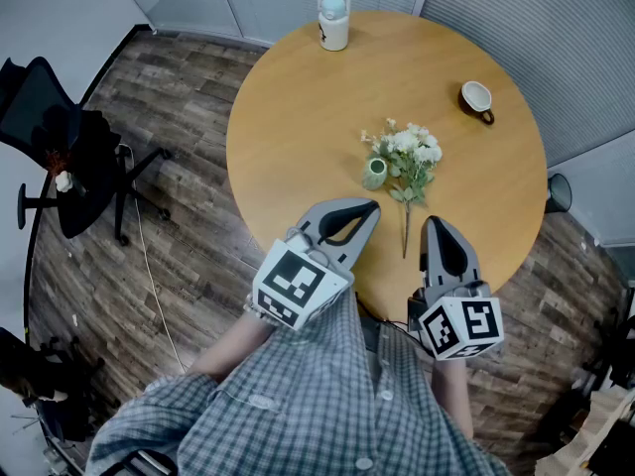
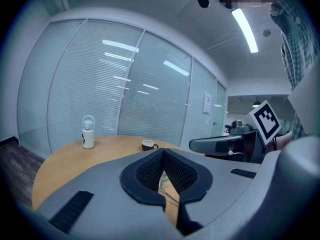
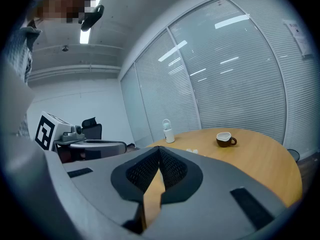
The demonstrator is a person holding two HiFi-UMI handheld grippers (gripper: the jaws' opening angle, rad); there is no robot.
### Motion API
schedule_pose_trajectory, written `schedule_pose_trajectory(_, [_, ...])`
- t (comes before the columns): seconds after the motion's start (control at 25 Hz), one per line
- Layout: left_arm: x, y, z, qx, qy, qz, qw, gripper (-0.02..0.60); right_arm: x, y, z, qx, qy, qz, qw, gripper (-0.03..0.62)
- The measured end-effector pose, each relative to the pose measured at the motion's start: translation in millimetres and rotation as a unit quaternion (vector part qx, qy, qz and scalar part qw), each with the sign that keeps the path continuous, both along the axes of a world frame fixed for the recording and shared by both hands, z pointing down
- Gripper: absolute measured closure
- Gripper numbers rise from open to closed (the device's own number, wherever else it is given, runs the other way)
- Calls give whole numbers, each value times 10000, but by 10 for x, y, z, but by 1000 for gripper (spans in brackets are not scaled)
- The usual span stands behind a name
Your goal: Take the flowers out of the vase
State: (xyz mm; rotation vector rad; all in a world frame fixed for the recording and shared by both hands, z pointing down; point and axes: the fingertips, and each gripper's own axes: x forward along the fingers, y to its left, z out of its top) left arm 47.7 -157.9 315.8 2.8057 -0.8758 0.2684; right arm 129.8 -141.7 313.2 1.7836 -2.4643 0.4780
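Note:
A small green vase (image 1: pixel 375 174) stands upright on the round wooden table (image 1: pixel 298 107). A bunch of white flowers with green leaves (image 1: pixel 411 155) lies against its right side, with a long stem (image 1: pixel 405 228) running flat toward the near edge. Whether any stems sit in the vase I cannot tell. My left gripper (image 1: pixel 369 206) is shut and empty, its tip just short of the vase. My right gripper (image 1: pixel 435 224) is also shut and empty, right of the stem's end. In the left gripper view a bit of the flowers (image 2: pixel 162 183) shows through the gap behind the shut jaws (image 2: pixel 163 151). The right gripper view shows its jaws (image 3: pixel 159 149) closed over bare table.
A white bottle (image 1: pixel 333 18) stands at the table's far edge and a dark cup (image 1: pixel 477 98) sits at the right. A black office chair (image 1: pixel 69 157) stands on the wood floor at the left, with a thin cable (image 1: pixel 149 266) beside it. Glass walls with blinds ring the far side.

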Motion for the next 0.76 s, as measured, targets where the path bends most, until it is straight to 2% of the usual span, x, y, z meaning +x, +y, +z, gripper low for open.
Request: schedule_pose_trajectory(0.76, [20, 29, 14, 9, -26, 31, 10000, 574, -20, 31, 50, -74, -5, -53, 10000, 585])
